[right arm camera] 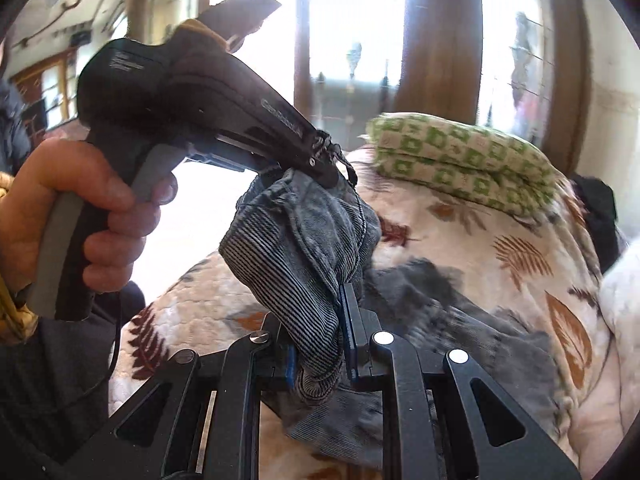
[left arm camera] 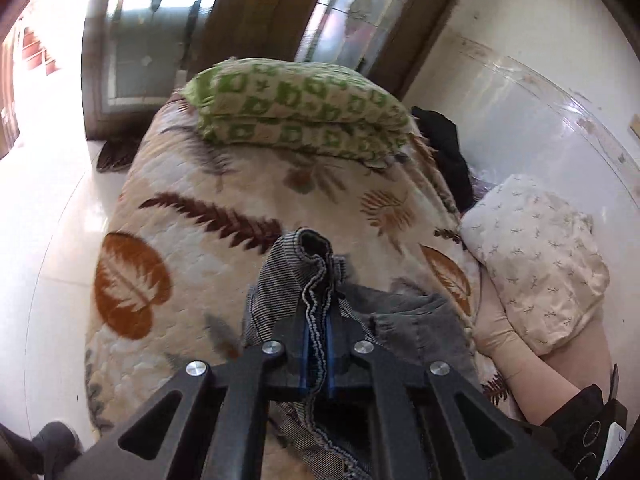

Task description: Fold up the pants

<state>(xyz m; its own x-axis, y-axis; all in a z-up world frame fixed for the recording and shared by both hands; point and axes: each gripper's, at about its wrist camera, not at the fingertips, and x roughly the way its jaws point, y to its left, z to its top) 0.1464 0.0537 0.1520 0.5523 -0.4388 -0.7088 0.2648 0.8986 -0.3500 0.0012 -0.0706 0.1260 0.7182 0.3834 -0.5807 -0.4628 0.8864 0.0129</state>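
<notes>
Grey ribbed pants (left arm camera: 276, 280) hang bunched above the leaf-patterned bed, and the rest of the cloth trails down onto the blanket. My left gripper (left arm camera: 316, 320) is shut on a stitched edge of the pants, which stands up between its blue pads. In the right wrist view my right gripper (right arm camera: 320, 324) is shut on another fold of the pants (right arm camera: 296, 240). There the left gripper (right arm camera: 328, 162), held by a hand (right arm camera: 80, 216), pinches the cloth higher up and to the left. Both grips are lifted off the bed.
The bed's blanket (left arm camera: 192, 208) has brown and orange leaves. A green-patterned pillow (left arm camera: 296, 108) lies at the far end, a white pillow (left arm camera: 540, 260) by the wall on the right, and a dark garment (left arm camera: 444, 148) between them. Pale tiled floor (left arm camera: 48, 240) runs along the left.
</notes>
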